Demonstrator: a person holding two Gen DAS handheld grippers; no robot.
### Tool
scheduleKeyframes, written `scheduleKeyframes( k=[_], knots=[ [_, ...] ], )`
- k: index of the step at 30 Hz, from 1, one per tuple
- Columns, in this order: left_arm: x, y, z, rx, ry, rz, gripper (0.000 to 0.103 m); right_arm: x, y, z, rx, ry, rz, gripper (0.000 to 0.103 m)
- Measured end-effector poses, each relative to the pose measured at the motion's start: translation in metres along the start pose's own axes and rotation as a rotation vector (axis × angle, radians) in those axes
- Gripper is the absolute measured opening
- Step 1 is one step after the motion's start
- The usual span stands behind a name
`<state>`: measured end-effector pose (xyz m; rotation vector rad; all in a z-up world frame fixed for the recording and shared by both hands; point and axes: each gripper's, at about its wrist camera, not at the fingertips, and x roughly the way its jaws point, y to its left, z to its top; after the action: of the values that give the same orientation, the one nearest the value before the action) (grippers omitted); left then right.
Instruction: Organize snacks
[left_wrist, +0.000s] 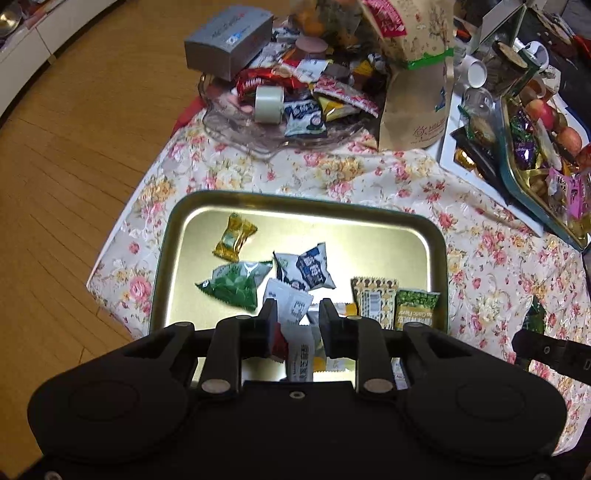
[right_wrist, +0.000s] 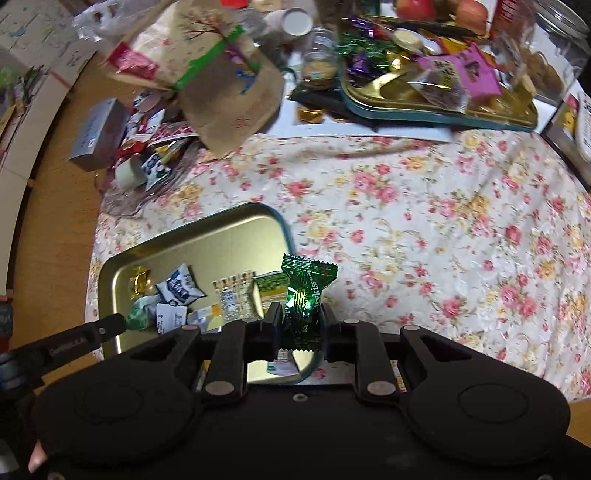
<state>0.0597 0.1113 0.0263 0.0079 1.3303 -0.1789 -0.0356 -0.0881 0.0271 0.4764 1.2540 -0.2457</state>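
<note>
Right gripper (right_wrist: 300, 317) pinches green candy wrapper (right_wrist: 304, 295) upright, lower centre of frame, beside gold tray (right_wrist: 207, 236), likely for drop-in. Left gripper (left_wrist: 297, 314) spread over tray (left_wrist: 369, 236); white sachet (left_wrist: 291, 308) between fingers, contact unclear.

Tray (left_wrist: 437, 236) near edge: lying hidden behind gripper body.
Green candy (left_wrist: 535, 317): showing only partly, details unreadable.

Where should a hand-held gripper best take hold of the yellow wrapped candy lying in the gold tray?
Probably at the plump middle of the yellow wrapped candy, coming straight down from above. It lies flat and alone in the gold tray, its twisted ends are thin and floppy, and the space around it leaves room for both fingers.
</note>
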Motion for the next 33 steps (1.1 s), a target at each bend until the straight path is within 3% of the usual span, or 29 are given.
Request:
scheduleKeyframes(
  k=[4,16,21,25,33],
  knots=[
    [0.009,-0.002,-0.004,0.009,0.052,-0.004,0.035,0.004,0.013,-0.002,-0.029,0.009,0.019,0.022],
    [0.01,-0.003,-0.008,0.023,0.086,-0.03,0.034,0.005,0.043,-0.008,-0.099,-0.011,0.08,0.023],
    [0.01,-0.001,-0.008,0.019,0.085,-0.026,0.034,0.0,0.046,-0.007,-0.088,-0.051,0.087,0.037],
    [0.011,-0.001,-0.008,0.018,0.092,-0.027,0.034,0.004,0.045,-0.005,-0.083,-0.031,0.062,0.037],
    [0.015,-0.005,-0.012,0.043,0.104,-0.016,0.034,0.02,0.039,-0.008,-0.099,0.027,-0.069,0.037]
  ],
)
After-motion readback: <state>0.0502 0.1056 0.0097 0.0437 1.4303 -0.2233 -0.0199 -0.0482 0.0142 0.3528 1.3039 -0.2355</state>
